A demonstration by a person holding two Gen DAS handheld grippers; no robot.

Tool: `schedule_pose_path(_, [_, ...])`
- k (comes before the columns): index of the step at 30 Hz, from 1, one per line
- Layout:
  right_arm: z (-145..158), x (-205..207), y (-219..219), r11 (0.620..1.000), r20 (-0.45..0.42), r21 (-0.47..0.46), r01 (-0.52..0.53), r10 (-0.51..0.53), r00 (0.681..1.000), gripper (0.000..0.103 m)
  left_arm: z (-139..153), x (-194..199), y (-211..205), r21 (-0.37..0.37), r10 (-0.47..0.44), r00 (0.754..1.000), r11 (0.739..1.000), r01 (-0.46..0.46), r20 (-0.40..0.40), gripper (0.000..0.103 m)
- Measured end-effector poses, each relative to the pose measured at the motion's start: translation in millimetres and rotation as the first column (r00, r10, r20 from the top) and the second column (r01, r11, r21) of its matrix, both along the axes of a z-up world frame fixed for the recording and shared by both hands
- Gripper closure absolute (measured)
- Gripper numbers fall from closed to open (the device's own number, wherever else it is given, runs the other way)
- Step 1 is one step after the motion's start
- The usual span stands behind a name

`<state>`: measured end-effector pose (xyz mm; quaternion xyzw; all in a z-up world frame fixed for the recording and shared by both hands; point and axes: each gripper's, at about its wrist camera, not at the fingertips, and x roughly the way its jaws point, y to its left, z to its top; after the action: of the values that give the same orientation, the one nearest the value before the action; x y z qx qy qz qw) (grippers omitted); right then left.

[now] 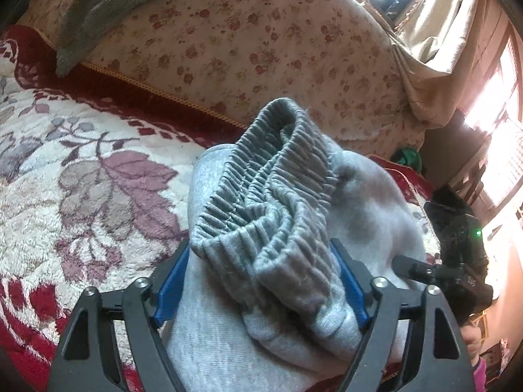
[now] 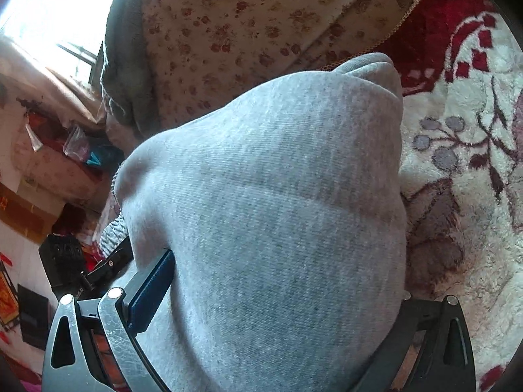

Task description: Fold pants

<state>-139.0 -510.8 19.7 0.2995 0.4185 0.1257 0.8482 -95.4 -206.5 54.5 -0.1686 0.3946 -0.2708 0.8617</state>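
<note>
The grey sweatpants (image 1: 271, 215) are bunched up and lifted off the bed. In the left wrist view my left gripper (image 1: 261, 281) is shut on their ribbed elastic waistband (image 1: 271, 176), which bulges up between the blue pads (image 1: 170, 290). In the right wrist view my right gripper (image 2: 278, 294) is shut on a thick fold of the same pants (image 2: 268, 202); the cloth fills the view and hides the right fingertip. The right gripper's black body (image 1: 421, 271) shows close to the right of the left one.
A fleecy red and cream floral blanket (image 1: 81, 170) covers the bed below. A floral-print cushion (image 1: 261, 39) with a grey garment (image 1: 108, 3) on top stands behind. Curtains and bright windows (image 1: 490, 104) are at the right.
</note>
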Motion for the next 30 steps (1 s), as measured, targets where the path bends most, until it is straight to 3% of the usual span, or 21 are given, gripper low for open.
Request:
schedule_pose_path(7, [18.6, -17.6, -6.5, 0.997, -0.013, -0.042, 0.069, -0.069, 0.998, 0.000, 13.4, -6.8, 9.4, 0.051, 0.021, 0.999, 0.998, -0.023, 0.030, 0.013])
schedule_pose_path(15, [55.7, -48.0, 0.9, 0.971, 0.115, -0.167, 0.170, -0.152, 0.982, 0.000, 50.0, -27.4, 6.3, 0.166, 0.073, 0.983, 0.981, -0.102, 0.170, 0.008])
schedule_pose_path(23, [79.5, -55.6, 40.1, 0.922, 0.195, -0.334, 0.194, -0.133, 0.972, 0.000, 72.7, -39.1, -6.4, 0.231, 0.090, 0.961, 0.961, -0.153, 0.263, 0.008])
schedule_pose_path(30, [81.4, -62.7, 61.0, 0.899, 0.219, -0.383, 0.212, -0.135, 0.966, 0.000, 78.8, -43.9, -24.1, 0.293, 0.082, 0.952, 0.940, -0.172, 0.294, 0.008])
